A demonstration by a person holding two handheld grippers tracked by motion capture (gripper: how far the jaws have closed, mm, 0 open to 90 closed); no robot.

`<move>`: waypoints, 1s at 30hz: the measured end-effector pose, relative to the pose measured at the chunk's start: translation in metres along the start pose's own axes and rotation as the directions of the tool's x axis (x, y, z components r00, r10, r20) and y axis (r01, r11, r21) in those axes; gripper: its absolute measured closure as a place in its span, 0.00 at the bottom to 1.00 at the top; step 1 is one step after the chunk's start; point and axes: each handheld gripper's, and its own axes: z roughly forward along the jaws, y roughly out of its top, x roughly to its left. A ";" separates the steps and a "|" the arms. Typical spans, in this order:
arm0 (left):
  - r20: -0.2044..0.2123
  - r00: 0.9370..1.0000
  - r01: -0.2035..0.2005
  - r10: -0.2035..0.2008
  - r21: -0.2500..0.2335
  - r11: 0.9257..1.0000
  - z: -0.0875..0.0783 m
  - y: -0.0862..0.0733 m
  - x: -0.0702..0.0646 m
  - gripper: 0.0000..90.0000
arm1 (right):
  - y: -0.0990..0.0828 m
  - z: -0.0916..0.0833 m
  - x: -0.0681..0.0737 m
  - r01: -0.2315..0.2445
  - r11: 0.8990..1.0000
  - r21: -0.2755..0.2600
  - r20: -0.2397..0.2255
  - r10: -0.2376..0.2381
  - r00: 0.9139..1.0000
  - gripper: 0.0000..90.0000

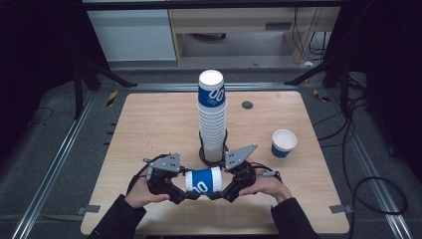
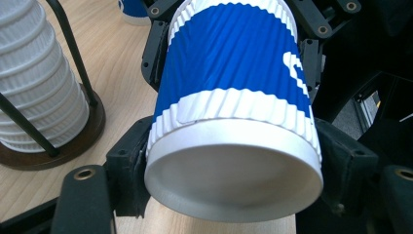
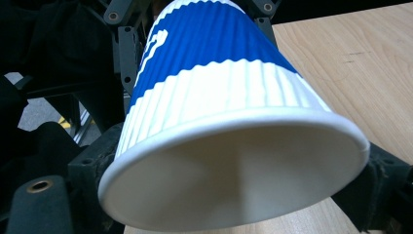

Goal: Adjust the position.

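Your left tool (image 1: 180, 193) and right tool (image 1: 225, 190) each clamped one end of the sideways cup (image 1: 203, 180) above the tabletop (image 1: 149, 124).

This looks like a lab recording cell. A plain wooden table (image 1: 149, 129) sits inside a frame of aluminium rails (image 1: 54, 164) on grey floor matting, black curtains (image 1: 35, 40) close off both sides, loose cables (image 1: 358, 149) trail across the floor, and light cabinets (image 1: 134, 35) stand behind.
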 end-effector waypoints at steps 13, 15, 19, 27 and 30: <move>-0.036 0.999 0.011 -0.011 -0.008 1.000 -0.010 0.000 0.003 0.21 | 0.000 -0.006 -0.001 0.003 1.000 0.022 0.022 -0.004 1.000 0.18; -0.051 0.999 0.015 -0.015 0.010 1.000 -0.016 -0.001 0.006 0.19 | -0.001 -0.009 -0.002 0.007 0.999 0.049 0.049 -0.009 0.999 0.17; -0.063 0.998 0.020 -0.016 0.054 0.998 -0.014 -0.005 0.009 0.18 | -0.003 -0.008 -0.003 0.013 0.995 0.101 0.087 -0.022 0.996 0.17; -0.057 0.998 -0.011 0.023 0.202 0.979 0.011 -0.010 0.008 0.16 | -0.008 0.012 0.000 0.040 0.971 0.234 0.100 -0.065 0.993 0.17; -0.056 0.997 -0.029 0.045 0.259 0.965 0.021 -0.011 0.004 0.16 | -0.008 0.022 0.003 0.050 0.962 0.269 0.083 -0.074 0.994 0.17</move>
